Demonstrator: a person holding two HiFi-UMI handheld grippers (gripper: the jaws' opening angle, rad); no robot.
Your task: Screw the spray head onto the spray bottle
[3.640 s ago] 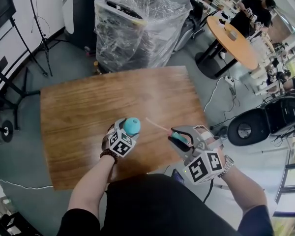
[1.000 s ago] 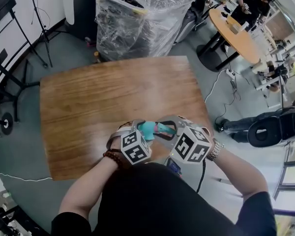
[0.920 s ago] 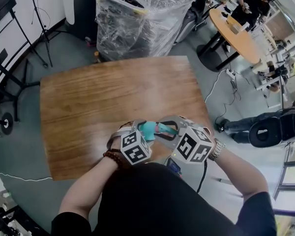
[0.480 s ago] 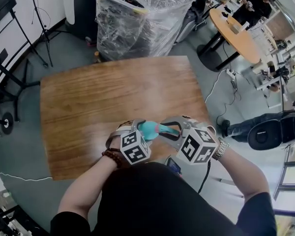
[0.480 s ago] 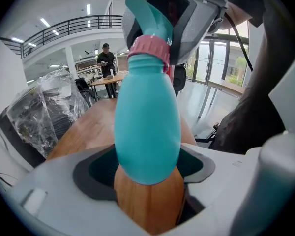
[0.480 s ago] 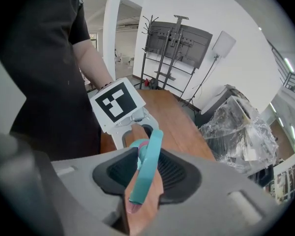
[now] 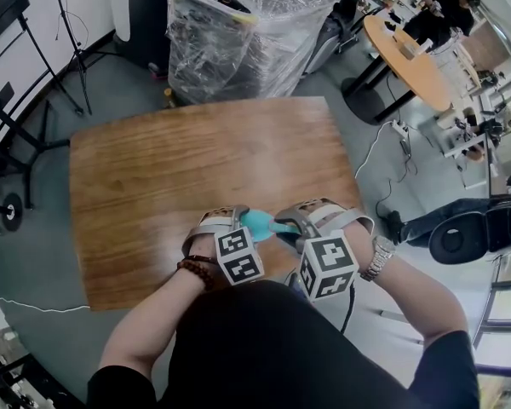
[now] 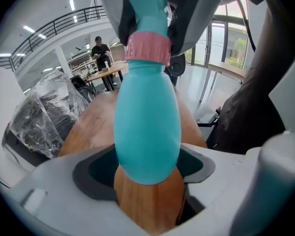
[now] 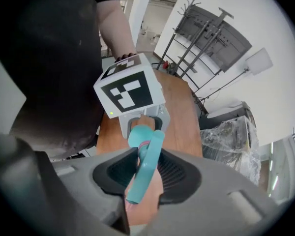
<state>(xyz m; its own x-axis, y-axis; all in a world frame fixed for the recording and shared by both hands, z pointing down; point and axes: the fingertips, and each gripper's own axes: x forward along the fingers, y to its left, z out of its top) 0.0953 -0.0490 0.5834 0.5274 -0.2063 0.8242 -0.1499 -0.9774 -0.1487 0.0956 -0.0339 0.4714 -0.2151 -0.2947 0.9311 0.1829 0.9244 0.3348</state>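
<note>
Looking down from the head view, both grippers meet just over the near edge of the wooden table (image 7: 196, 160). The left gripper (image 7: 235, 219) and the right gripper (image 7: 293, 226) face each other, with the teal spray bottle (image 7: 257, 221) lying sideways between them. Each marker cube (image 7: 327, 267) shows only black-and-white square patterns, with no letters. A plastic-wrapped stack (image 7: 247, 32) stands beyond the table.

In the left gripper view, the jaws stand wide and are clamped on the bottle's rounded belly. Its pink collar (image 8: 148, 48) points away into the other gripper.

In the right gripper view, the dark pads (image 9: 179, 173) press on the teal spray head (image 9: 146, 163). It sits on the bottle's neck, held above the table rather than resting on it.
</note>
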